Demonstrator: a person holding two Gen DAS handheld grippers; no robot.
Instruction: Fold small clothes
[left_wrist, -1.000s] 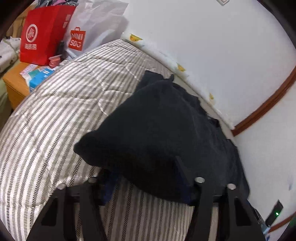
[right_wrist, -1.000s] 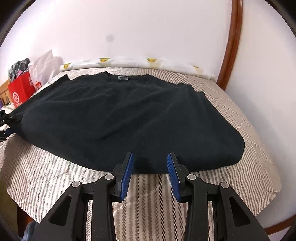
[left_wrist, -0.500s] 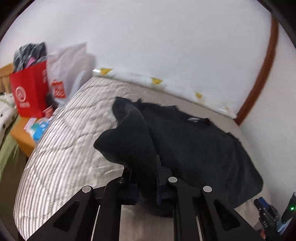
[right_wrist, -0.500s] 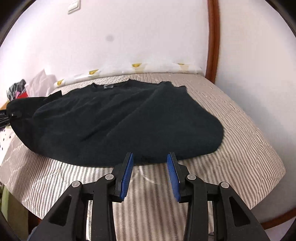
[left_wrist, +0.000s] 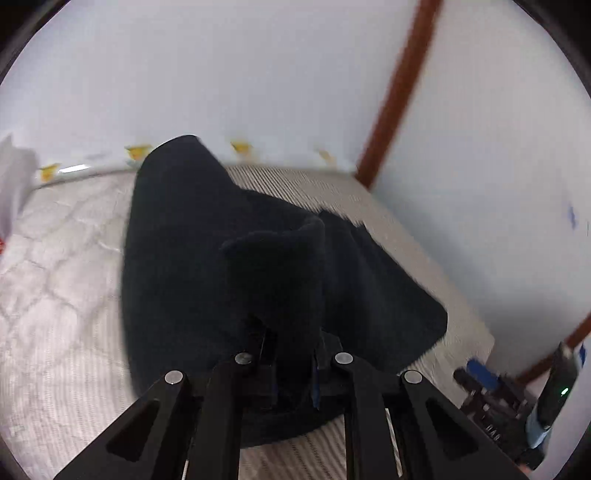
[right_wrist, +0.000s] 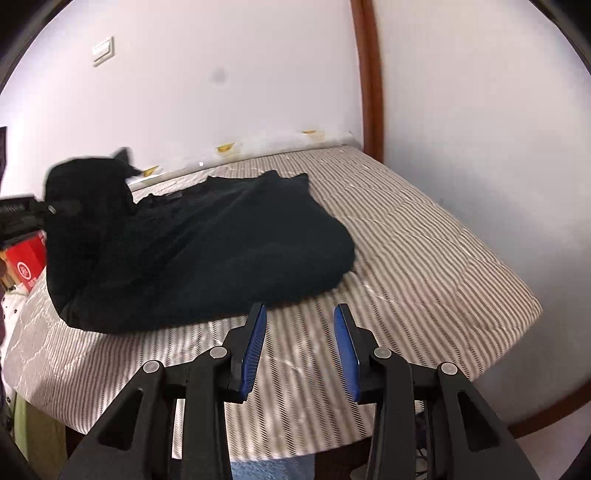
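Two close wrist views over one striped bed (right_wrist: 424, 258), facing the walls

Matt cloth on a quilted, striped bed

The black garment (right_wrist: 207, 251) looks soft, fuzzy and matt; under it the striped bedcover (right_wrist: 424, 258) is stitched cloth. Nearest the garment, the gripper fingers (right_wrist: 207, 406) are matt black plastic with metal pins and ribbed blue pads (right_wrist: 255, 347); the door trim (right_wrist: 369, 74) is glossy wood.

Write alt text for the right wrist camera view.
A dark shirt lies on a striped bed, its left side lifted by the left gripper. The right gripper hangs open and empty at the near edge.
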